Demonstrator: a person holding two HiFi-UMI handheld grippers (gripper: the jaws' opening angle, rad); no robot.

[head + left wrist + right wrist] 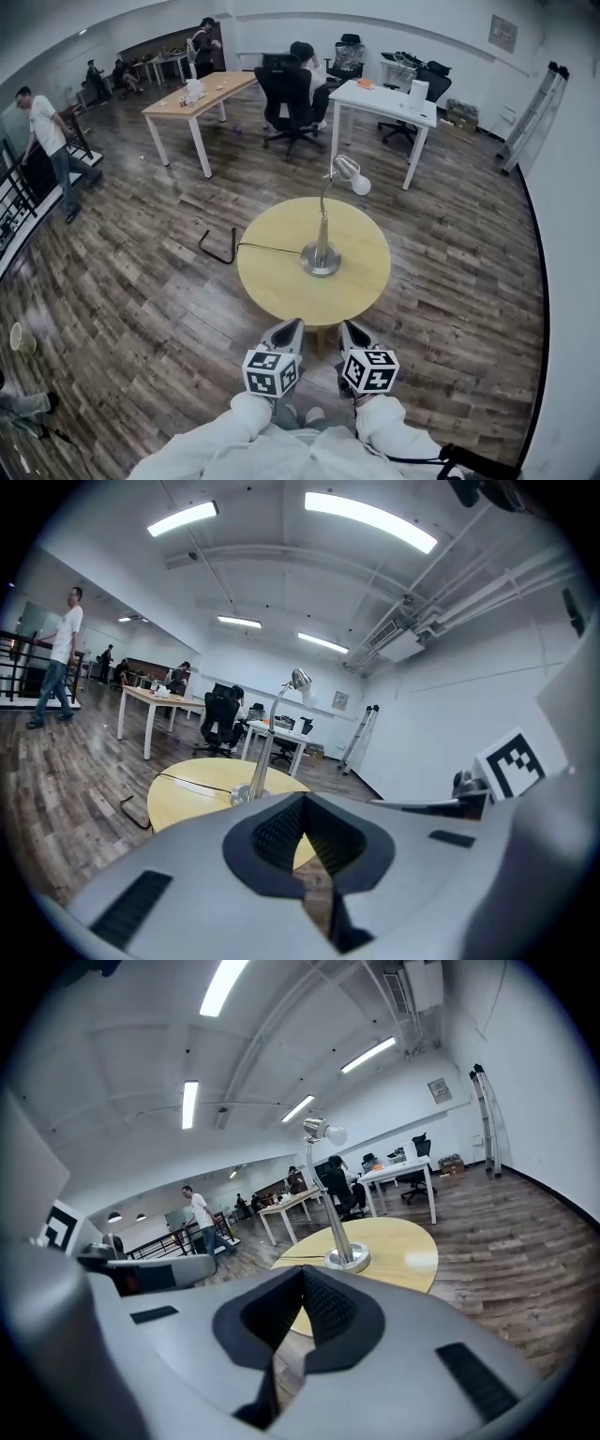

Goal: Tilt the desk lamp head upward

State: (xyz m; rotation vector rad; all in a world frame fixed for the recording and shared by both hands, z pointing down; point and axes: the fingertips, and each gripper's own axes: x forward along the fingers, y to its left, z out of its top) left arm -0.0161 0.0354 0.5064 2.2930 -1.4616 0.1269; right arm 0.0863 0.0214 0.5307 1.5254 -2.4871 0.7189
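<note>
A silver desk lamp (322, 255) stands on a round yellow table (281, 281), its thin neck rising to a head (351, 172) with a white bulb that droops to the right. The lamp also shows in the left gripper view (265, 754) and in the right gripper view (339, 1227). My left gripper (291, 326) and right gripper (351, 330) hover side by side just short of the table's near edge, both shut with nothing held. Neither touches the lamp. The jaw tips meet in both gripper views, left gripper (302, 841), right gripper (298, 1324).
A black cable (267, 248) runs from the lamp base off the table's left side to a bent black piece (219, 246) on the wood floor. Desks (192, 101) and office chairs (286, 98) with seated people stand farther back. A person (52, 150) walks at the left by a railing. A ladder (530, 117) leans on the right wall.
</note>
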